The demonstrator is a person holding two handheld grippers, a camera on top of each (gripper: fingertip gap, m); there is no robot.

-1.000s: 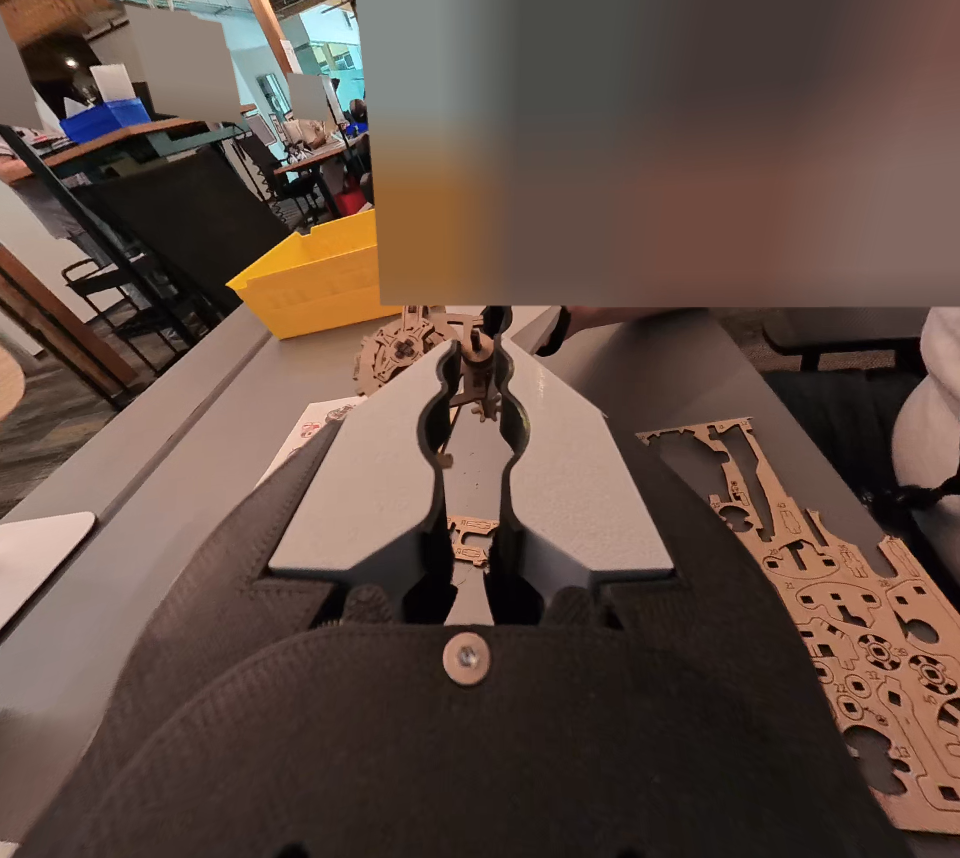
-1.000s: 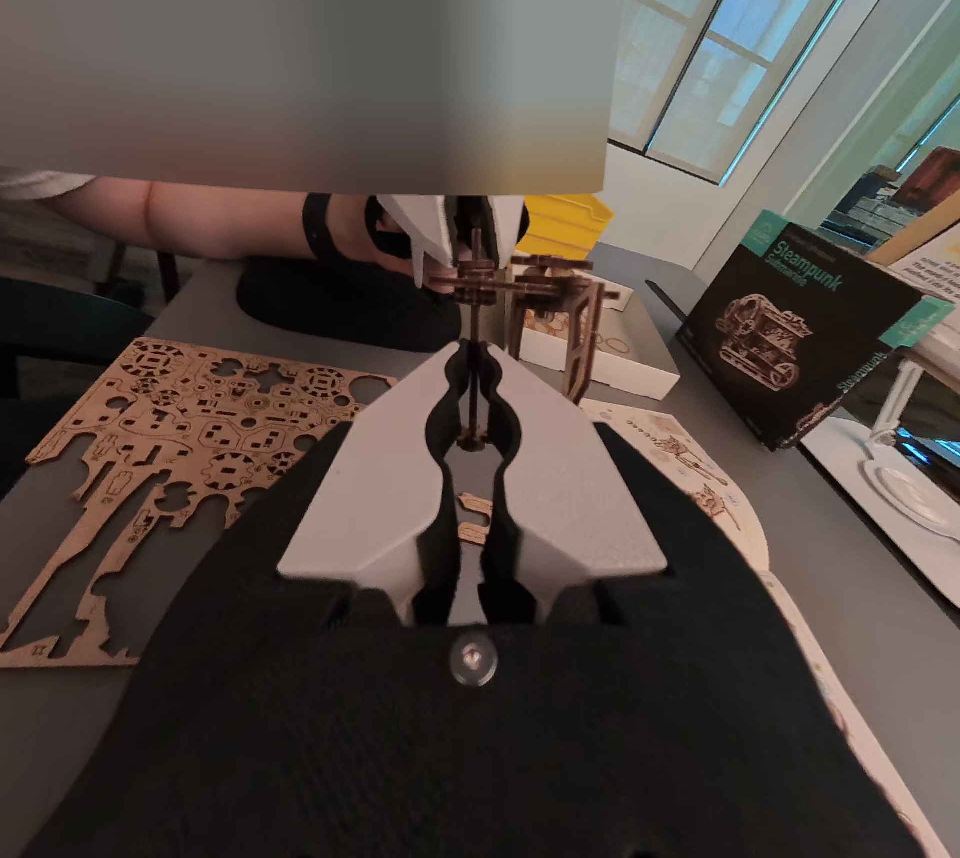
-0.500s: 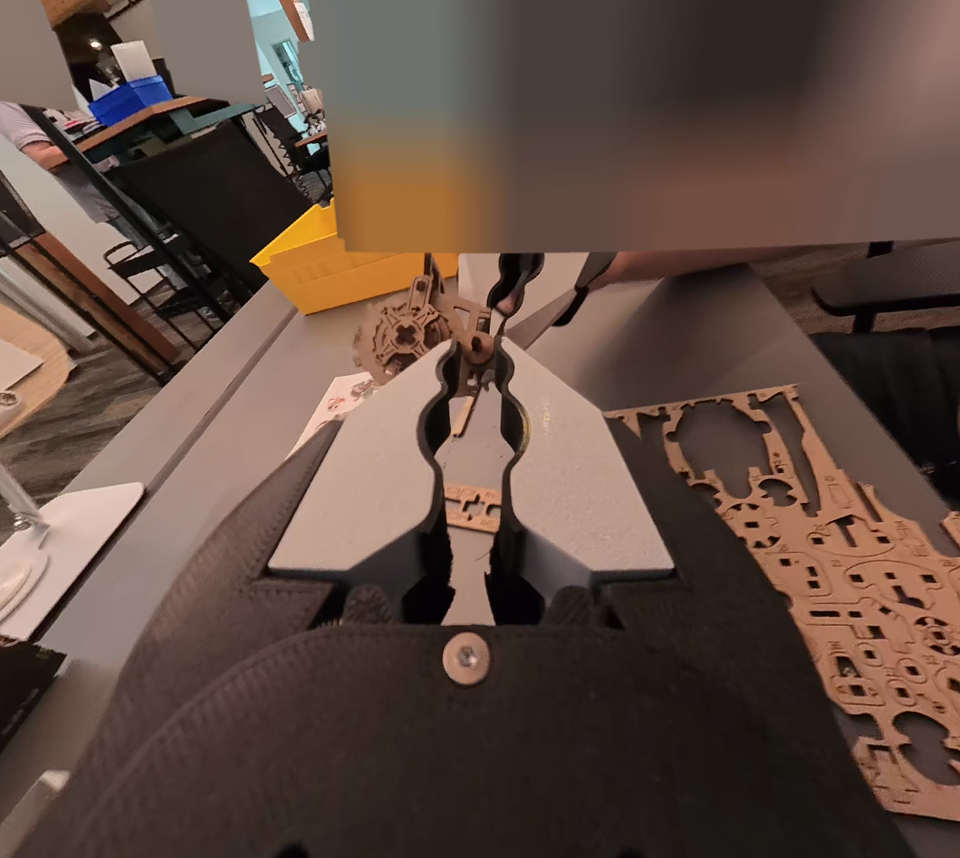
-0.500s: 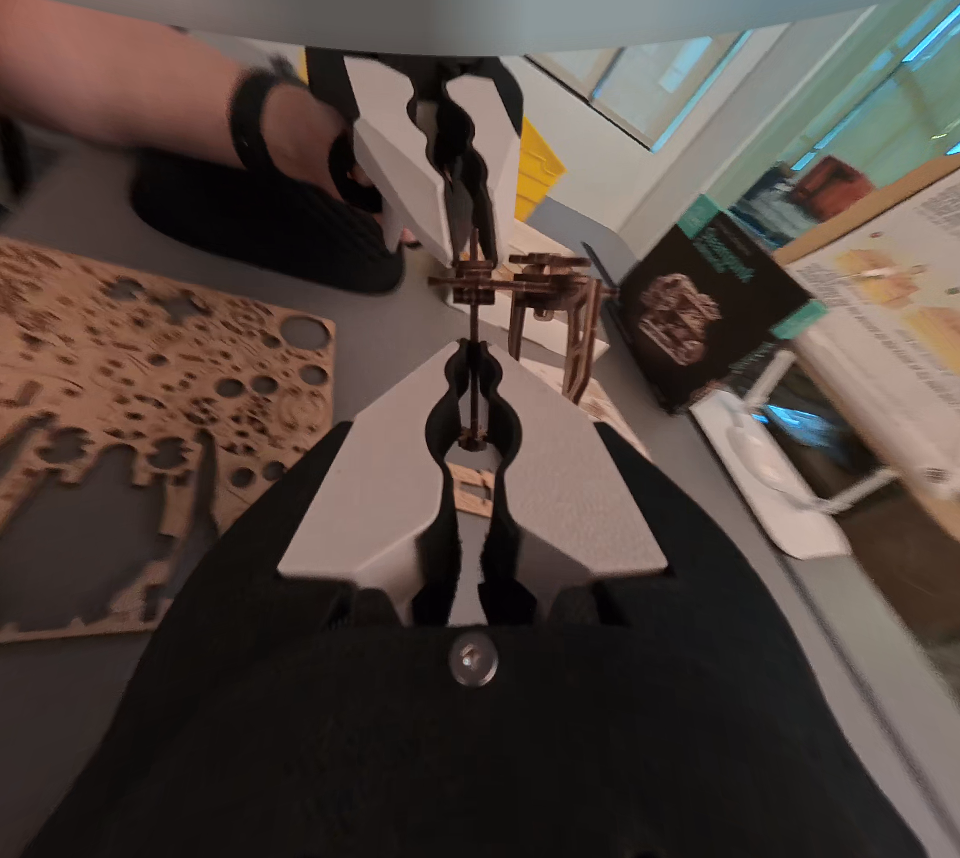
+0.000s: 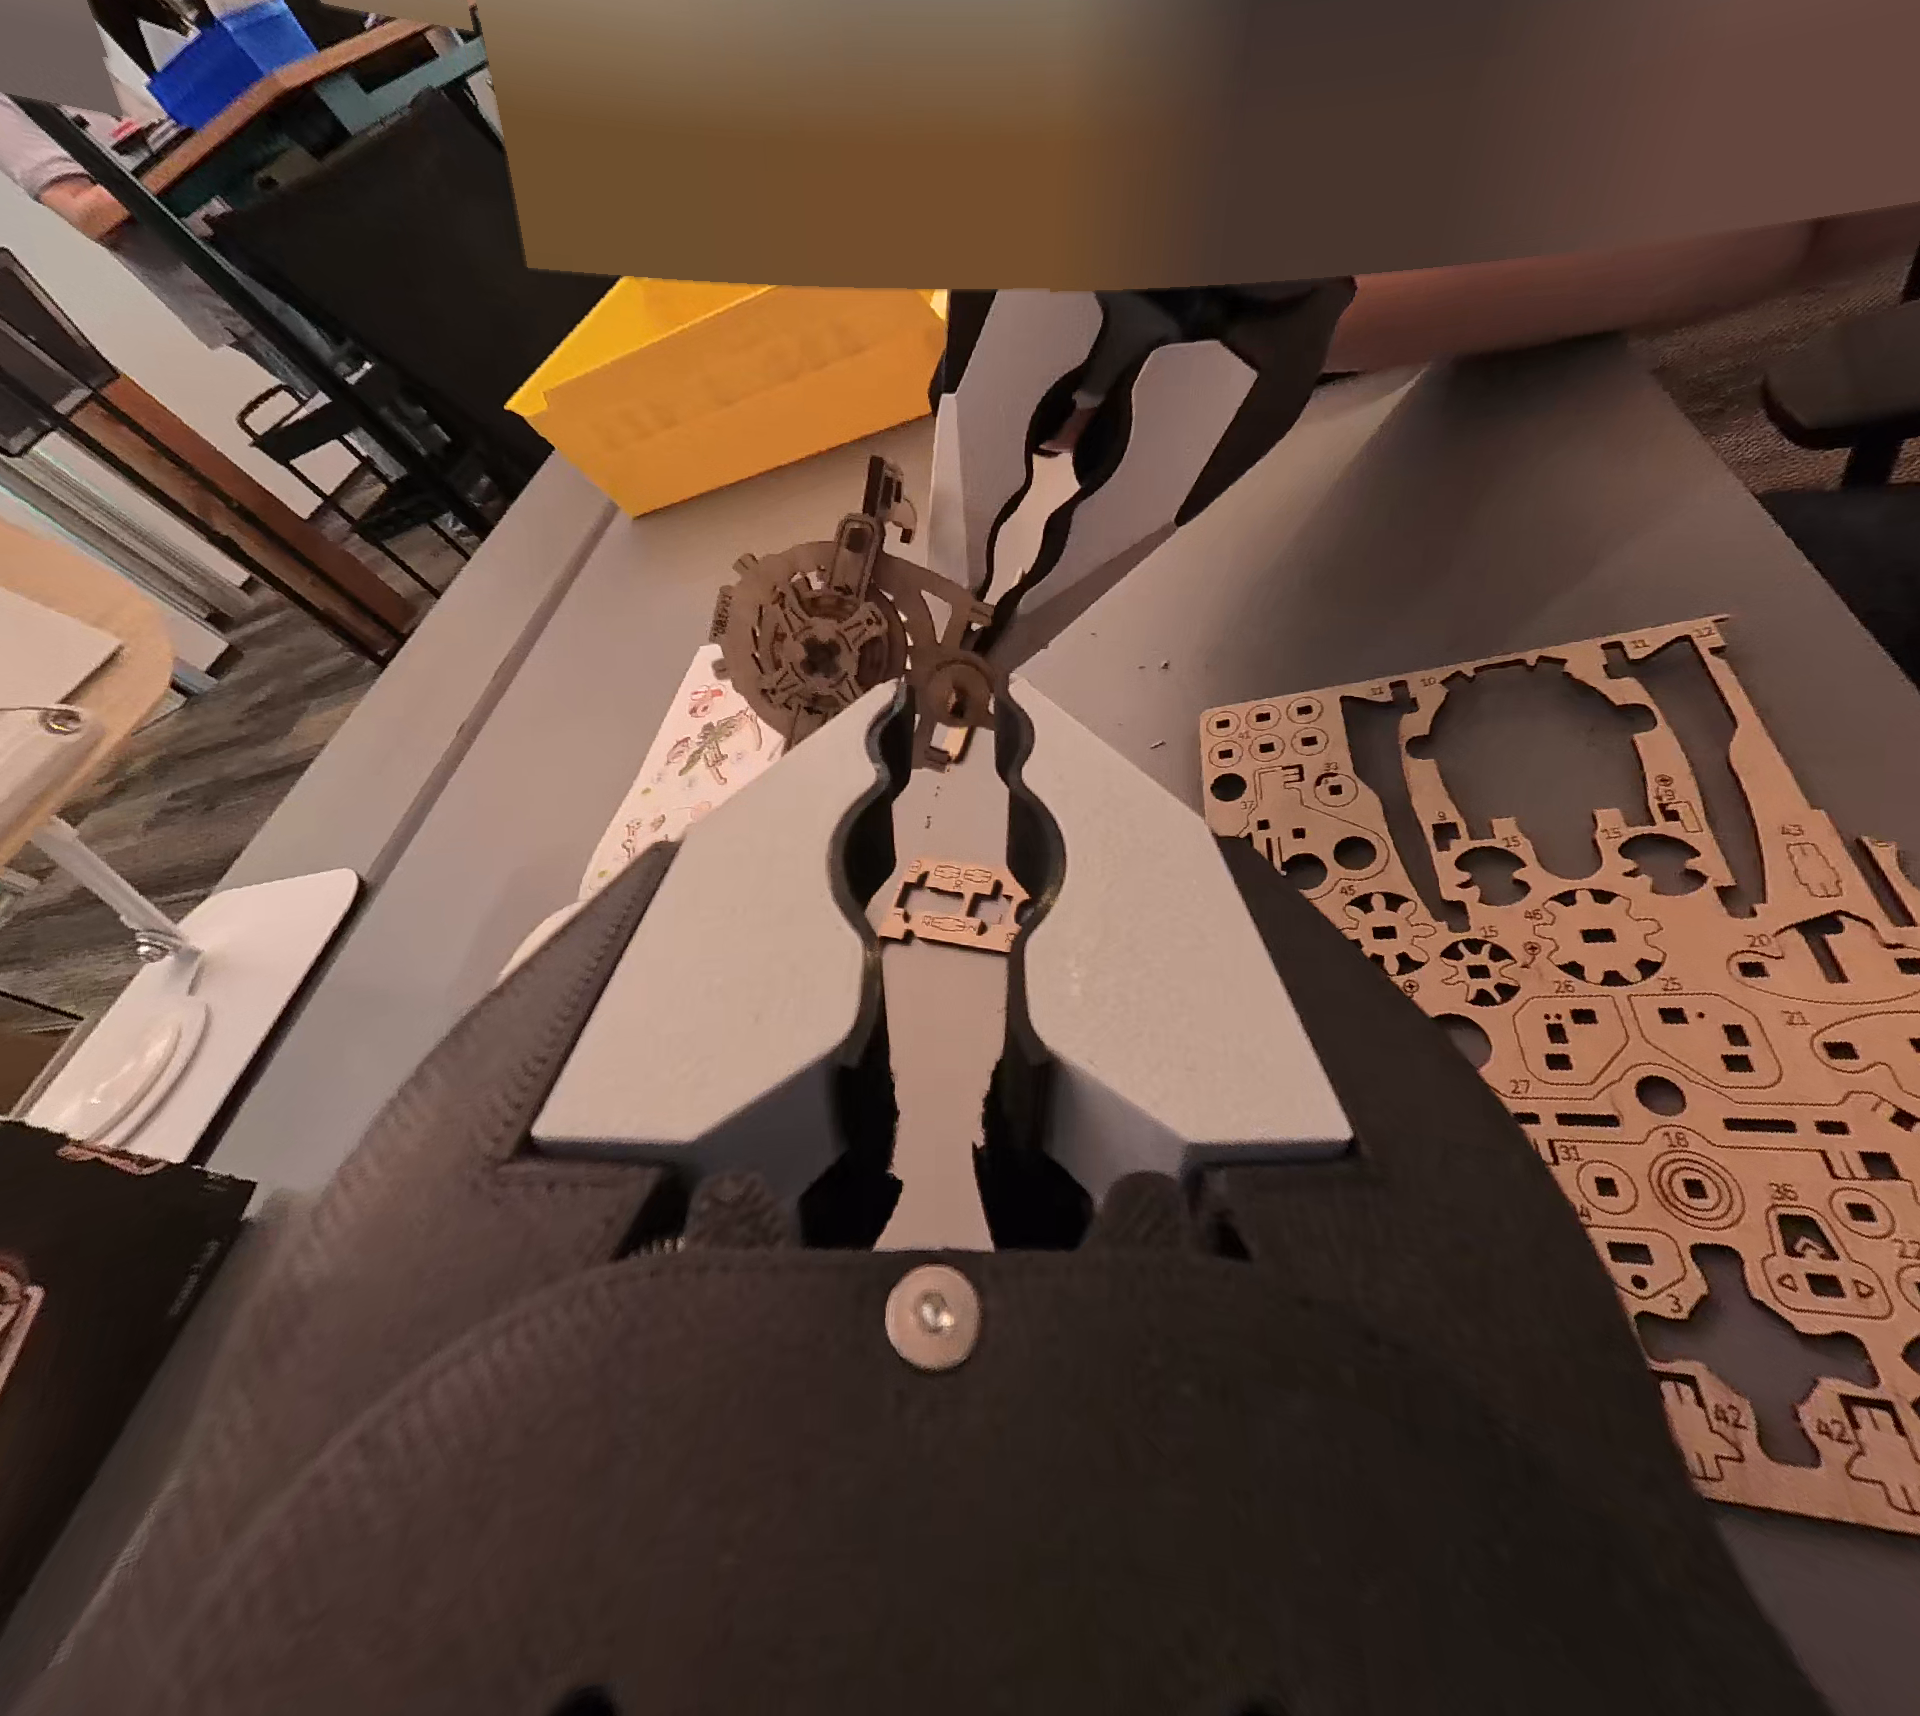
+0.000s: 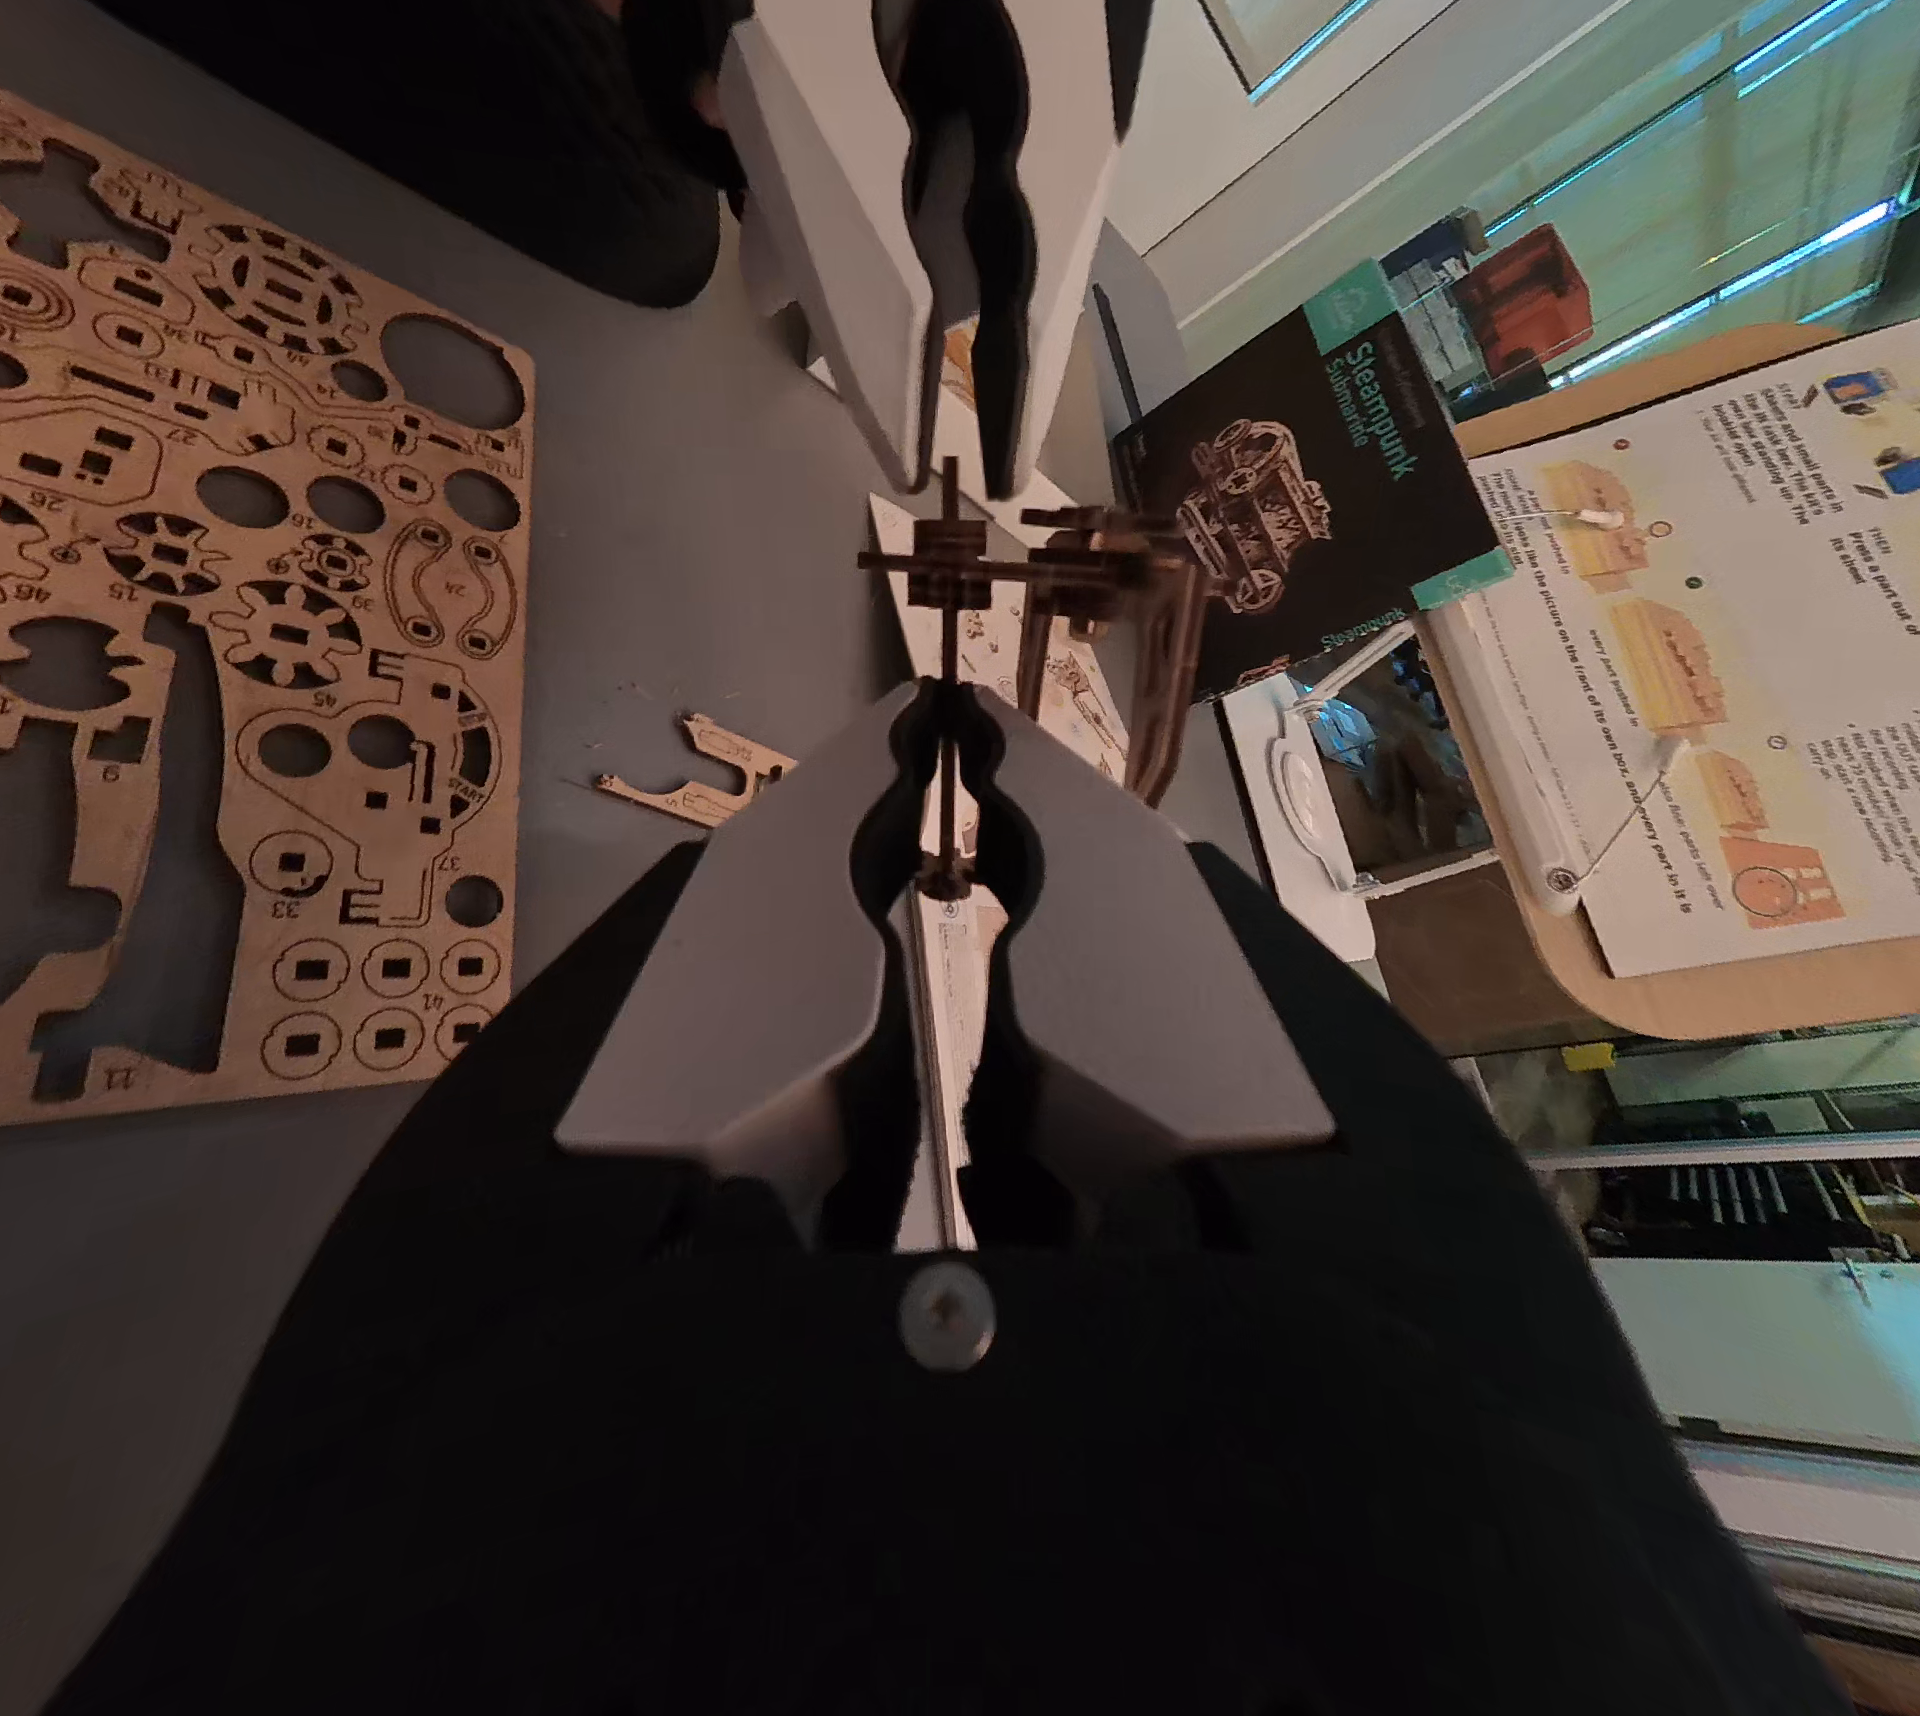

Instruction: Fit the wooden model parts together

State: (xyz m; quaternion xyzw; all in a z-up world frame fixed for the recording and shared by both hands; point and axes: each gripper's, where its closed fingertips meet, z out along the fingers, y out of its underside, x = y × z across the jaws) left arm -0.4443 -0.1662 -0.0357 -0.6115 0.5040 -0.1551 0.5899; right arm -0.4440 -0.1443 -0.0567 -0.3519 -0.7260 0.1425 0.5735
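Observation:
My left gripper (image 5: 951,710) is shut on a small wooden wheel (image 5: 956,687) at one end of the dark wooden model (image 5: 821,653). My right gripper (image 6: 943,700) is shut on a thin plate of the same model (image 6: 1101,565), seen edge-on. The two grippers face each other tip to tip and hold the model in the air above the grey table. The right gripper also shows in the left wrist view (image 5: 995,627), and the left gripper in the right wrist view (image 6: 956,477).
A punched-out wooden parts sheet (image 5: 1610,991) lies flat on the table, also in the right wrist view (image 6: 208,627). A small loose part (image 6: 707,773) lies beneath the grippers. A yellow bin (image 5: 727,399), a black kit box (image 6: 1299,503) and a printed sheet (image 5: 707,762) stand around. My two grippers' fingertips are within a few centimetres of each other.
Both grippers have tilted and risen with the model still between their tips. The right wrist view has rolled steeply, and the left gripper now points down at the model from above.

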